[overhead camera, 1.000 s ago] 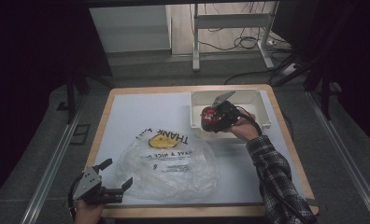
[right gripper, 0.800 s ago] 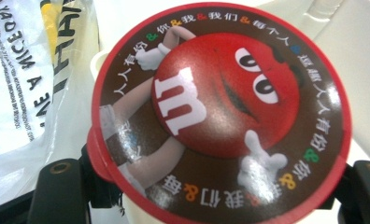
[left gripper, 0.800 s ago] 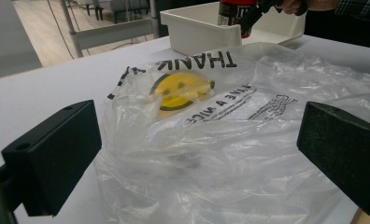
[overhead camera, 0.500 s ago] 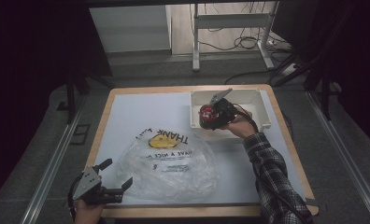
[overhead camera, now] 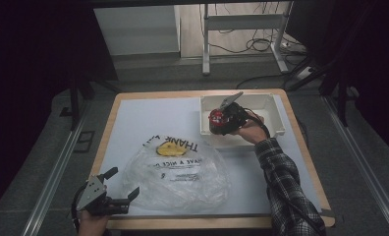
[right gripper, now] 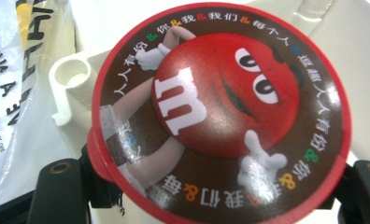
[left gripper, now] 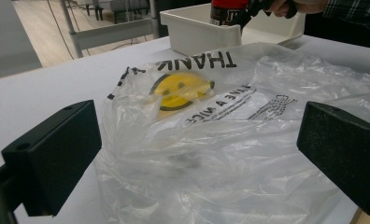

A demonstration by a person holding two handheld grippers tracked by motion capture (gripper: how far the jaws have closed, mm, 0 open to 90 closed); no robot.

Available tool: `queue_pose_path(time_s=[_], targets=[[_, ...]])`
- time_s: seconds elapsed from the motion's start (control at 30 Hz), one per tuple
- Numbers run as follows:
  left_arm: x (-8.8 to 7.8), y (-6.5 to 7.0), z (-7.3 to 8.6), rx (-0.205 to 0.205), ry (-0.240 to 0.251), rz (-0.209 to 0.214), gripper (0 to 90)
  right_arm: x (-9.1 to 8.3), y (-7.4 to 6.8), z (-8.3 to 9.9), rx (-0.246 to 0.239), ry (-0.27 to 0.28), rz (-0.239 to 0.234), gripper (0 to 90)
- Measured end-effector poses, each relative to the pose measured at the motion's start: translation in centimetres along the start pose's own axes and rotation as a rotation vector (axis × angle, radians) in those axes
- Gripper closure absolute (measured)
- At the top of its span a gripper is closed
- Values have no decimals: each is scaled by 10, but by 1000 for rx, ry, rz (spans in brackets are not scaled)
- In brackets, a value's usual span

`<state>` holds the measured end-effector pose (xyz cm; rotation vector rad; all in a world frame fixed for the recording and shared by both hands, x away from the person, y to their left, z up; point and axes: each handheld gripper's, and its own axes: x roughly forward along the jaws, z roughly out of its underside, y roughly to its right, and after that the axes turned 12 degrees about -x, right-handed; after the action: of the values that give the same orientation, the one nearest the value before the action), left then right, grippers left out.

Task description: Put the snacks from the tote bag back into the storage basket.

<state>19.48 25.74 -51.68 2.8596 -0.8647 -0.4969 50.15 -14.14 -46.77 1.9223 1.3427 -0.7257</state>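
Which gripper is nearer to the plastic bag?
Left. The left gripper sits open at the plastic bag's near-left edge; the right gripper holds a red candy tub over the white bin.

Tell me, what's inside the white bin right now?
The right gripper holds a red candy tub over the white bin. The floor to the right looks bare; the part under the hand is hidden.

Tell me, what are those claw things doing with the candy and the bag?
A person holds a gripper in each hand. The right gripper is shut on a red candy tub with a smiling candy face on its lid, holding it at the white bin. The left gripper is open at the near edge of the table, its jaws on either side of a corner of the clear plastic bag, not pinching it.
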Motion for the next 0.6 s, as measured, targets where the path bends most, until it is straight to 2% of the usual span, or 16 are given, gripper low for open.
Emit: queue_pose_path(time_s=[0.6], targets=[[0,0,0,3,-1,2,0,15,10,0,-9,3,-13,259]])
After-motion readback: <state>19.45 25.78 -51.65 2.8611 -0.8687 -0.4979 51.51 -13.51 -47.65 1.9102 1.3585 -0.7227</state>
